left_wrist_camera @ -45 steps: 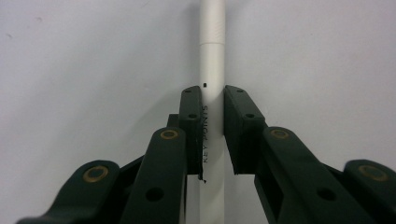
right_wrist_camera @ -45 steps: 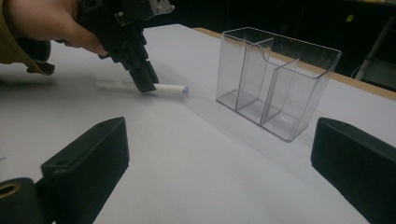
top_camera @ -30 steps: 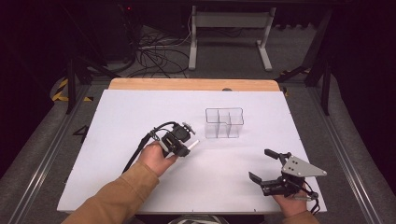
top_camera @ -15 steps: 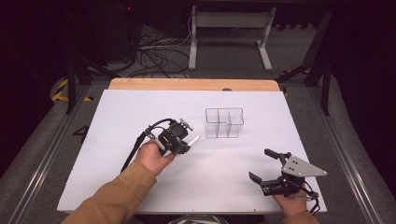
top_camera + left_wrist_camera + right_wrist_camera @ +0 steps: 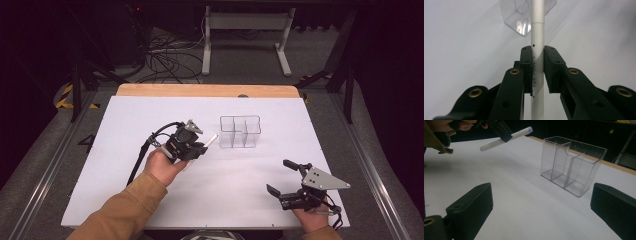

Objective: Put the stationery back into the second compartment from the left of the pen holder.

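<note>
White tabletop (image 5: 125,175), dark cabled floor (image 5: 165,55)

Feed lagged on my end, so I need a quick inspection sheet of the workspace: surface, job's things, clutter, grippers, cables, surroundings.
Surface: white sheet over a table with a wooden far edge.
Job's things: white pen held off the sheet, pointing toward a clear organizer; the organizer stands upright, its compartments empty.
Clutter: nothing seen.
Grippers: left gripper shut on the pen, just left of the organizer; right gripper open, holding nothing, near the front right edge.
Cables: black cable trails from the left gripper; a tangle of cables lies on the floor beyond the table.
Surroundings: dark room, a white stand's legs on grey floor behind.
</note>
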A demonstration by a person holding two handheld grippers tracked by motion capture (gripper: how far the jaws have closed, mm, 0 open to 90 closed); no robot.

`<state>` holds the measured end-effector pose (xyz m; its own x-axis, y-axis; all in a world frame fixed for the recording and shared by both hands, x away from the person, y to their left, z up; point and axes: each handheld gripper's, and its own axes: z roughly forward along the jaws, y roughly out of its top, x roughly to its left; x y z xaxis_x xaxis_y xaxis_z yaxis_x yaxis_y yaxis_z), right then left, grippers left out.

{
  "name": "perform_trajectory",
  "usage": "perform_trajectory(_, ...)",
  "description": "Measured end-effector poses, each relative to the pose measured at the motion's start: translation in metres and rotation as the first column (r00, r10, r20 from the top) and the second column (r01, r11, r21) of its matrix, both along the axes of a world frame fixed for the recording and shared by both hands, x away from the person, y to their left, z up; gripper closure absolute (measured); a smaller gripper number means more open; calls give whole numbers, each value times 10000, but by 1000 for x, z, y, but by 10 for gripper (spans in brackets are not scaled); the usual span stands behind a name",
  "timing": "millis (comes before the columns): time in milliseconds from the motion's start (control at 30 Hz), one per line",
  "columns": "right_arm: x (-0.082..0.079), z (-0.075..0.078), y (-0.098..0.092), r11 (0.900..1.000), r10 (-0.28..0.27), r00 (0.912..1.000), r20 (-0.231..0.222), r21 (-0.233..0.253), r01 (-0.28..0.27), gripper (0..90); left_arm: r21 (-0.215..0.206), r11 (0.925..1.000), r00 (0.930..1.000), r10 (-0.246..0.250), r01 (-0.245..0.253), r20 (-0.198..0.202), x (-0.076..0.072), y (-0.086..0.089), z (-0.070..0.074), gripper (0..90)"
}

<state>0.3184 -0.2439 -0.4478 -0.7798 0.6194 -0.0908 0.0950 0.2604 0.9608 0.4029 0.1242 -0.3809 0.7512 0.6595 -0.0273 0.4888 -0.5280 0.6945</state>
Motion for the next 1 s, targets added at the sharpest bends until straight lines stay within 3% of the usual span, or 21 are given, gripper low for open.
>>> perform_trajectory(133,0,0,0,10000,3,10000,5,-13,-3,46,-640,9979,9992,-101,127,398,-1,2,5,784)
perform_trajectory(200,0,0,0,10000,8,10000,12,-14,-8,46,-1163,9931,9981,-73,145,619,-2,2,9,784)
perform_trajectory(233,0,0,0,10000,7,10000,14,-14,-7,46,-1163,9931,9981,-73,145,619,-2,2,9,784)
perform_trajectory(533,0,0,0,10000,36,10000,16,2,-36,46,-2409,9684,9899,-312,642,1383,-1,1,15,784)
perform_trajectory(600,0,0,0,10000,34,10000,22,1,-34,46,-2694,9601,9865,-322,752,1606,0,2,16,783)
perform_trajectory(700,0,0,0,10000,35,10000,21,-12,-35,46,-3297,9385,9825,-439,1026,1809,1,1,18,783)
perform_trajectory(767,0,0,0,10000,43,10000,32,-35,-43,46,-3413,9334,9810,-475,1107,1884,2,-1,19,783)
perform_trajectory(800,0,0,0,10000,51,10000,32,-34,-51,46,-3542,9274,9771,-479,1206,2072,3,-2,21,783)
perform_trajectory(833,0,0,0,10000,49,10000,37,-41,-49,46,-3542,9274,9771,-479,1206,2072,3,-2,21,783)
perform_trajectory(867,0,0,0,10000,51,10000,36,-39,-51,46,-3882,9136,9777,-426,1214,2056,5,-2,22,783)
perform_trajectory(900,0,0,0,10000,51,10000,36,-39,-51,46,-3882,9136,9777,-426,1214,2056,5,-2,22,783)
perform_trajectory(933,0,-1,0,10000,60,10000,34,-29,-59,46,-4066,9046,9761,-422,1279,2131,6,-2,23,784)
perform_trajectory(967,0,-1,0,10000,65,10000,30,-24,-65,46,-4410,8879,9756,-364,1310,2166,7,-2,24,783)
perform_trajectory(1000,0,-1,0,10000,69,10000,33,-32,-69,46,-4410,8879,9756,-364,1310,2166,7,-2,24,784)
